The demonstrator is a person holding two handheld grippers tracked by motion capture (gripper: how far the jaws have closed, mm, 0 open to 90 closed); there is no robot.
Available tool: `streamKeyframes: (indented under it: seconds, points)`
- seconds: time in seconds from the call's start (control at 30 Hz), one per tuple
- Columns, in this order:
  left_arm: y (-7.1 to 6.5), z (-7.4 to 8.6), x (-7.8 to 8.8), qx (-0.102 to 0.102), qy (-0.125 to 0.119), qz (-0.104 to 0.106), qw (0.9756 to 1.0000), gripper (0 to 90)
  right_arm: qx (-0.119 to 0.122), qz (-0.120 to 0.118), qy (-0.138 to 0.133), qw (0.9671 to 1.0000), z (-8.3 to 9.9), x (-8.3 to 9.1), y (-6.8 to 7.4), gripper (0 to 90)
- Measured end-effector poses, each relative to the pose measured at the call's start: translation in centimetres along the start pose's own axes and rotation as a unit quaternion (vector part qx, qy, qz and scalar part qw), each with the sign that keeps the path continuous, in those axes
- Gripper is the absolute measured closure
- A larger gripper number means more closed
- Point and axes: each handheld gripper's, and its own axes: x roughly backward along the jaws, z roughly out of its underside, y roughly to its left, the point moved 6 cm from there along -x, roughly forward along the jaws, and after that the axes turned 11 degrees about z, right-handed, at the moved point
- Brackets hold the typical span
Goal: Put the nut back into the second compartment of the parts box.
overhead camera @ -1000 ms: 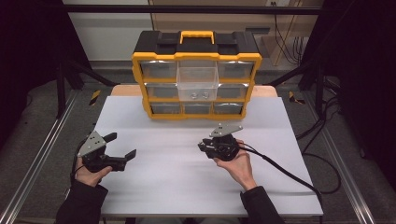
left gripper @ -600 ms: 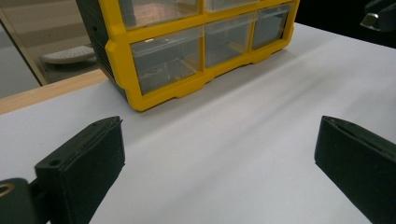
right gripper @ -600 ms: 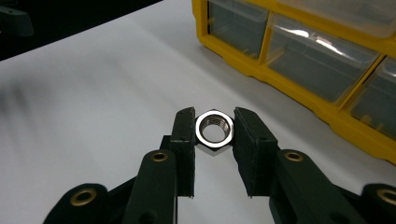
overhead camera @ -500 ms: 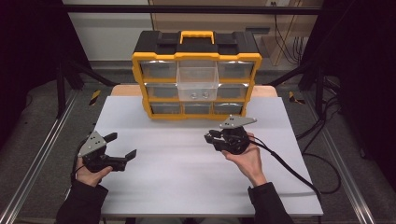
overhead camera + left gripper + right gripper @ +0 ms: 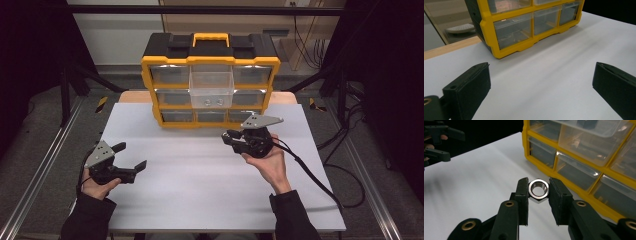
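the desk (image 5: pixel 200 190) carries a yellow and black drawer organizer (image 5: pixel 210 80) at its far edge, whose clear middle drawer (image 5: pixel 212 90) stands pulled out. the right gripper (image 5: pixel 229 137) hangs above the desk just in front of the organizer's lower drawers, its jaws clamped on a shiny steel hex nut (image 5: pixel 538 189) held by two flat sides. the left gripper (image 5: pixel 131 159) rests well apart at the near left, jaws spread wide with nothing between them.

white table (image 5: pixel 200 200), grey floor (image 5: pixel 45 150), dark surroundings
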Motion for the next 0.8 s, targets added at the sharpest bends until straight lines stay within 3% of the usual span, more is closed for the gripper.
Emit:
streamKeyframes:
  seconds: [0.8]
  points:
    - [0.0, 0.0, 0.0, -0.001, 0.0, 0.002, 1.0, 1.0, 0.014, 0.02, -0.021, 0.9995, -4.0, 2.1, -1.0, 70.2]
